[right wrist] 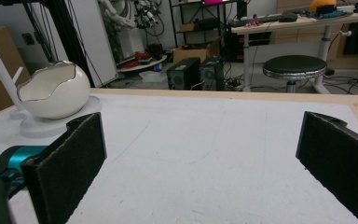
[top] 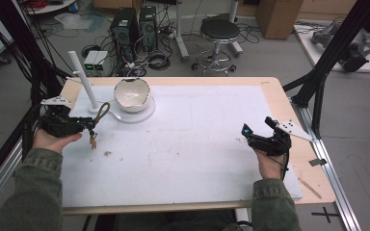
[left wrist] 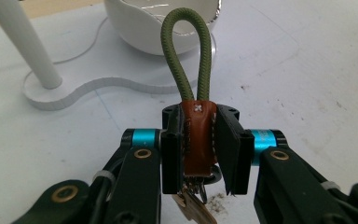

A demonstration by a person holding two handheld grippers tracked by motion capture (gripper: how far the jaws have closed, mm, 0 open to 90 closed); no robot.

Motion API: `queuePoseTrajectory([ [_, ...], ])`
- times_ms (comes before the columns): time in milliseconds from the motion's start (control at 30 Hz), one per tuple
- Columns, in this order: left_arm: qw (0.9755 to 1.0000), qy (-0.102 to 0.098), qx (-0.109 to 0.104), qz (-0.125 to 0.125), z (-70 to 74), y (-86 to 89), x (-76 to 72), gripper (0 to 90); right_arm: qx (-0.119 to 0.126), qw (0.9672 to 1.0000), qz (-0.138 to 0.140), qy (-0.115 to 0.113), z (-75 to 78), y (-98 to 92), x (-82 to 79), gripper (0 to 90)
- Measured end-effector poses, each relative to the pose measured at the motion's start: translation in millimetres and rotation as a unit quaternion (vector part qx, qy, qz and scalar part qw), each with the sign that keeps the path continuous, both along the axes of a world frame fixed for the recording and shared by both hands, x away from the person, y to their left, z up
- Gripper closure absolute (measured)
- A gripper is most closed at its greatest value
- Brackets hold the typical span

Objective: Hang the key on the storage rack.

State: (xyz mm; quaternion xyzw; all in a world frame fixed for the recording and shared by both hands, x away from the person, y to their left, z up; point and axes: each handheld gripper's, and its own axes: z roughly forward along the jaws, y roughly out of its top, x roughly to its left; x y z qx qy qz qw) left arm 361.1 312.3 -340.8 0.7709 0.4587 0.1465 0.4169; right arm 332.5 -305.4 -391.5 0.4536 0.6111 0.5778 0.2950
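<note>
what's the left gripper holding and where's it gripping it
The left gripper holds a keychain by its brown leather wrap, below the green cord loop. The right gripper holds nothing.

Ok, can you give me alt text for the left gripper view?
The left gripper is shut on a keychain's brown leather tab, its olive cord loop pointing toward a white egg-shaped bowl and white stand.

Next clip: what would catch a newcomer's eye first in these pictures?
Probably the keychain, its brown leather tab clamped in the left tongs, green cord loop pointing at the white egg-shaped bowl on its stand at the table's far left. Beside the bowl rises a white post. The right tongs hang wide open over the bare white mat.
</note>
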Motion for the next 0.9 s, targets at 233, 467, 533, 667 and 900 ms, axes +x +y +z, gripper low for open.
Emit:
queuePoseTrajectory([
  [233, 0.9996, 0.001, 0.009, 0.027, 9.6, 11.5, 2.6, 72.1, -0.001, 1.0000, 0.000, 0.004, -0.4, 0.3, -0.2, 0.5],
  [467, 0.9986, 0.003, 0.013, 0.052, 22.8, 28.3, 7.8, 72.1, -0.004, 1.0000, 0.000, 0.003, -0.8, 0.5, 0.2, 0.5],
  [533, 0.9982, 0.003, 0.011, 0.059, 27.2, 33.6, 9.4, 72.2, -0.003, 1.0000, 0.000, 0.005, -0.8, 0.5, 0.0, 0.5],
  [667, 0.9969, 0.002, 0.002, 0.079, 34.6, 43.1, 12.1, 72.1, -0.004, 1.0000, 0.000, 0.005, -1.5, 0.4, -0.1, 0.5],
  [900, 0.9939, 0.002, 0.001, 0.110, 41.5, 53.2, 15.2, 72.1, -0.006, 1.0000, 0.002, 0.007, -2.0, 1.4, 0.1, 0.5],
])
